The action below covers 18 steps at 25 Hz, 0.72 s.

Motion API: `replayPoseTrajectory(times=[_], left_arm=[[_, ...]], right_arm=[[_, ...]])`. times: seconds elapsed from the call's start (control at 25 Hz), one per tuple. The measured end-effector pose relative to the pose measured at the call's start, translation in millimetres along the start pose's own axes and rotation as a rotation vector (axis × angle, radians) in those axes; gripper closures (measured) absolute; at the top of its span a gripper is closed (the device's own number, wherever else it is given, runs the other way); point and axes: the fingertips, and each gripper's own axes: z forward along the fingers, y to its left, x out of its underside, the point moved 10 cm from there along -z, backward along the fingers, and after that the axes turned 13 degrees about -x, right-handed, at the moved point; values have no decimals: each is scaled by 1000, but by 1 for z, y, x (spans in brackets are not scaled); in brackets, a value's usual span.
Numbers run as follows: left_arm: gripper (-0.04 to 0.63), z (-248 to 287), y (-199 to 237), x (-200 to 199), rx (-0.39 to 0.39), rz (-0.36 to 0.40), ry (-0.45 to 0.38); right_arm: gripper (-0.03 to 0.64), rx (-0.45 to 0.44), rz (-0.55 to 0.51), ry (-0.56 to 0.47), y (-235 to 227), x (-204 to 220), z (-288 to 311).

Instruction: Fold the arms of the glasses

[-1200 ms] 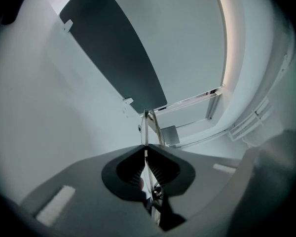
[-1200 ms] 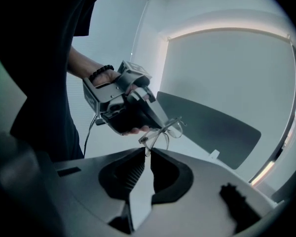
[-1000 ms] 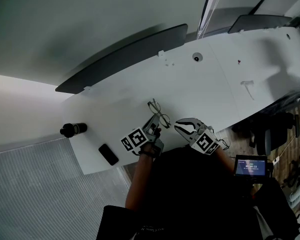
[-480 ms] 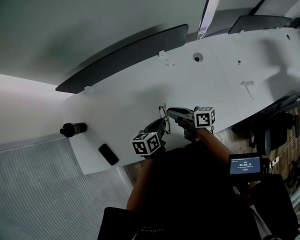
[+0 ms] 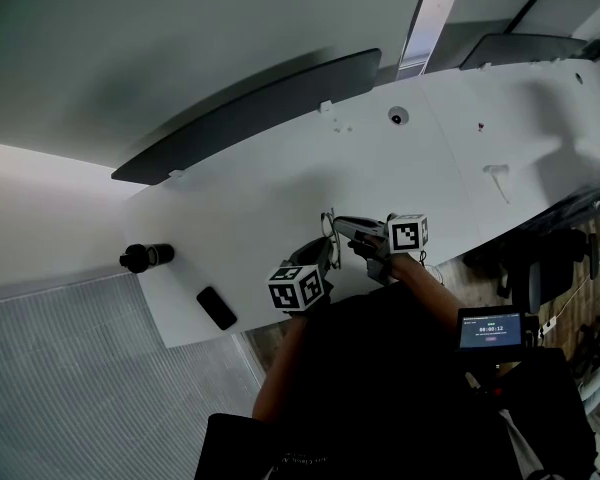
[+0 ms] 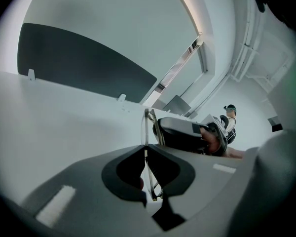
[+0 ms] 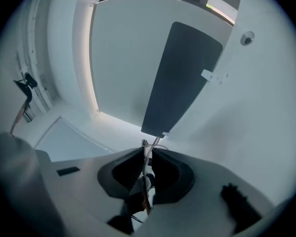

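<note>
**A:** Where are the glasses?

**B:** The glasses (image 5: 328,230) are over the near edge of the white table (image 5: 280,168), right in front of the person and caught between the two tools. From the head view they stand nearly edge-on. I cannot tell whether they touch the tabletop.

**A:** What has hold of them on the left?

**B:** The left gripper (image 6: 144,149) comes up from below. Its jaws are almost together and pinch the thin frame, and the rim sticks up past the tips.

**A:** And the other one?

**B:** The right gripper (image 7: 147,152) reaches in level from the right, rolled onto its side. Its jaws are closing, with only a sliver of gap, and a thin wire part of the glasses runs between them and out past the tips. The two sets of tips sit just beside each other.

**A:** What else is on the table?

**B:** A black cylinder (image 5: 145,259) lies at the left end, and a flat black slab (image 5: 218,309) is near the front left corner. Both are well apart from the glasses. A long dark panel (image 5: 250,118) runs along the far edge. Off the table, low on the right, a small screen (image 5: 490,330) glows.
</note>
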Motion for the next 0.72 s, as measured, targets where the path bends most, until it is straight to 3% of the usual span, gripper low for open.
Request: replayPoseTrajectory(times=[0.28,0.72], left_arm=[[568,3,1,-1,-5,1,3],[566,3,12,1,-19,-86,-3]], right_arm=[[583,-19,14,-13,-1,-1,1],[591,-1,-19,-17,0,-1,-1]])
